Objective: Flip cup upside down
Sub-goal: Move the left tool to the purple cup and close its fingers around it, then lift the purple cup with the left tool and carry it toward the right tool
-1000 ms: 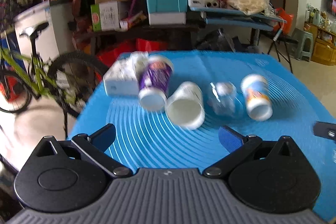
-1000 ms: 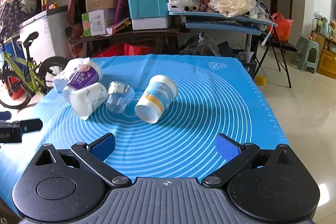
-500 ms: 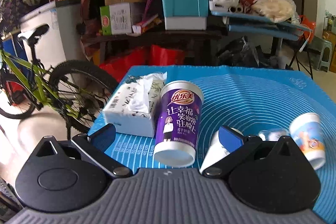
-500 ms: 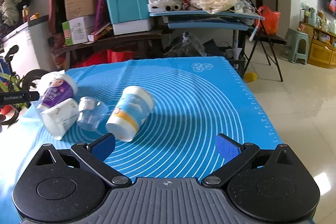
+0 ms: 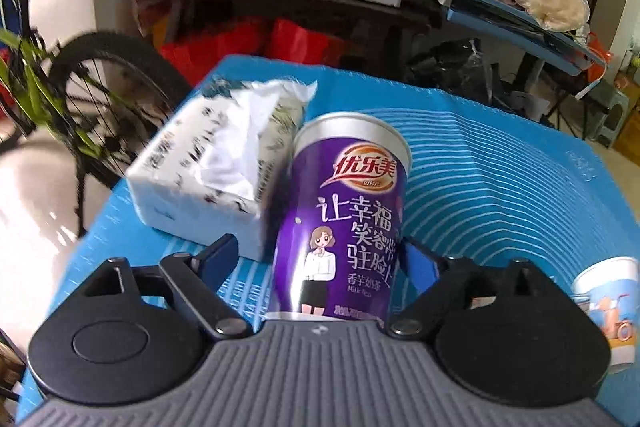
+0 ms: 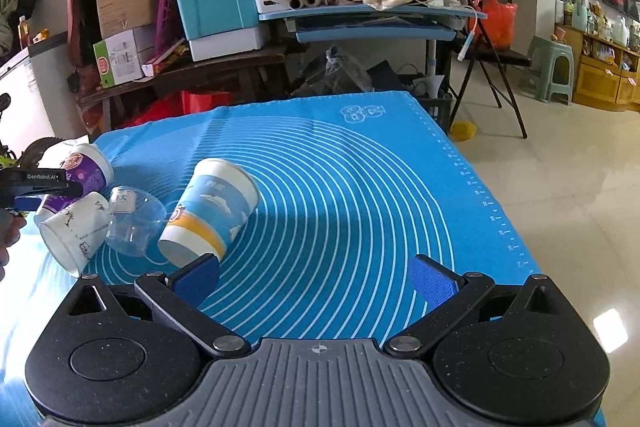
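A purple milk-tea cup [image 5: 344,223] lies on its side on the blue mat [image 5: 500,187], its mouth toward me. My left gripper [image 5: 320,259] is open with the cup between its fingers; the right pad touches or nearly touches it, the left pad stands apart. In the right wrist view the same cup [image 6: 86,169] lies at the far left with the left gripper [image 6: 36,187] over it. My right gripper [image 6: 316,279] is open and empty above the mat [image 6: 360,187]. A blue-and-white cup [image 6: 210,213], a clear cup [image 6: 134,221] and a white cup [image 6: 74,233] lie on their sides.
A tissue pack [image 5: 216,163] lies just left of the purple cup. The blue-and-white cup [image 5: 608,299] shows at the right edge of the left wrist view. A bicycle [image 5: 72,87] stands beyond the table's left edge. Cluttered shelves stand behind.
My left gripper has moved forward around the purple cup, which now sits between its fingers. My right gripper has moved closer to the blue-and-white cup.
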The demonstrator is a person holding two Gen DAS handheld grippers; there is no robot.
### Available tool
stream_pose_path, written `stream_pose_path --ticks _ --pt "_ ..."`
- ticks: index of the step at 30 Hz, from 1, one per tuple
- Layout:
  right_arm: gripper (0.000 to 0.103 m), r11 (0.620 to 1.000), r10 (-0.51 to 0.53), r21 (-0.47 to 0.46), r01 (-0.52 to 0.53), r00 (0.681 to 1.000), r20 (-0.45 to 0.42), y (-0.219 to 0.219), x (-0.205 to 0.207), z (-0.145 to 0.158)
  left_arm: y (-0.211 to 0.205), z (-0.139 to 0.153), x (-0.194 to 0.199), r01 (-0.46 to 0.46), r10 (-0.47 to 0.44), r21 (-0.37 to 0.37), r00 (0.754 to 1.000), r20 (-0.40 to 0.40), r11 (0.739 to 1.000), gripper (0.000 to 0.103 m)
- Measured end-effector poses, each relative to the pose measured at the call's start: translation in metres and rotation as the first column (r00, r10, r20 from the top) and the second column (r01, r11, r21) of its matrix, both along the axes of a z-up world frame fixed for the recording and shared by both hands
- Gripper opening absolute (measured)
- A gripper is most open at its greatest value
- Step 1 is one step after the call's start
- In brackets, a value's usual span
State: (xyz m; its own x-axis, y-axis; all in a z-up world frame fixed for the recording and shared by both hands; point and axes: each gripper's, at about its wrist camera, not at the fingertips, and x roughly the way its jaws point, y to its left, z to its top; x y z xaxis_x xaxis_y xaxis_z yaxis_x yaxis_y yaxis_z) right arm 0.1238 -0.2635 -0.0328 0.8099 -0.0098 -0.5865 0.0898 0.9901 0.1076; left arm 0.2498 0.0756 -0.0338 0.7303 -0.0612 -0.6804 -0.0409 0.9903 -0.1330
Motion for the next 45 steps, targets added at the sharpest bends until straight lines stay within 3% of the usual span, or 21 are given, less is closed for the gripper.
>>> stream_pose_path --ticks 2,7,14,20,26,31,38,45 --pt "0.103 1.000 -0.001 0.001 0.001 1.000 -0.002 0.000 0.000 -0.001 0.000 -0.001 0.001 0.034 -0.035 -0.036 0.999 -0.018 0.999 0.069" --pt "0.103 1.000 0.001 0.000 -0.001 1.000 -0.001 0.000 0.000 -0.001 -0.001 0.002 -0.001 0.043 -0.044 -0.021 0.999 -0.024 0.999 0.067" --pt "0.103 1.000 -0.006 -0.007 0.006 1.000 0.011 0.002 -0.007 0.004 0.000 0.028 -0.015 0.033 -0.032 -0.018 0.999 0.035 0.999 0.067" --pt "0.103 1.000 -0.002 -0.006 0.002 0.999 0.040 0.003 -0.021 0.015 -0.011 0.064 -0.059 0.050 -0.046 -0.025 0.992 0.120 0.998 0.067" --pt "0.103 1.000 0.011 -0.019 -0.010 0.999 0.053 0.005 -0.041 0.026 -0.041 0.082 -0.112 0.099 -0.092 -0.037 0.984 0.153 0.994 0.067" --pt "0.103 0.999 0.027 -0.043 -0.025 0.998 0.053 0.006 -0.058 0.032 -0.074 0.073 -0.146 0.143 -0.133 -0.071 0.982 0.132 0.987 0.067" --pt "0.103 0.994 0.063 -0.087 -0.060 0.998 0.028 0.001 -0.076 0.032 -0.121 0.026 -0.157 0.158 -0.156 -0.146 0.987 0.026 0.977 0.067" --pt "0.103 0.990 0.085 -0.114 -0.086 0.996 -0.011 -0.009 -0.086 0.024 -0.148 -0.006 -0.151 0.116 -0.122 -0.124 0.992 -0.038 0.986 0.067"
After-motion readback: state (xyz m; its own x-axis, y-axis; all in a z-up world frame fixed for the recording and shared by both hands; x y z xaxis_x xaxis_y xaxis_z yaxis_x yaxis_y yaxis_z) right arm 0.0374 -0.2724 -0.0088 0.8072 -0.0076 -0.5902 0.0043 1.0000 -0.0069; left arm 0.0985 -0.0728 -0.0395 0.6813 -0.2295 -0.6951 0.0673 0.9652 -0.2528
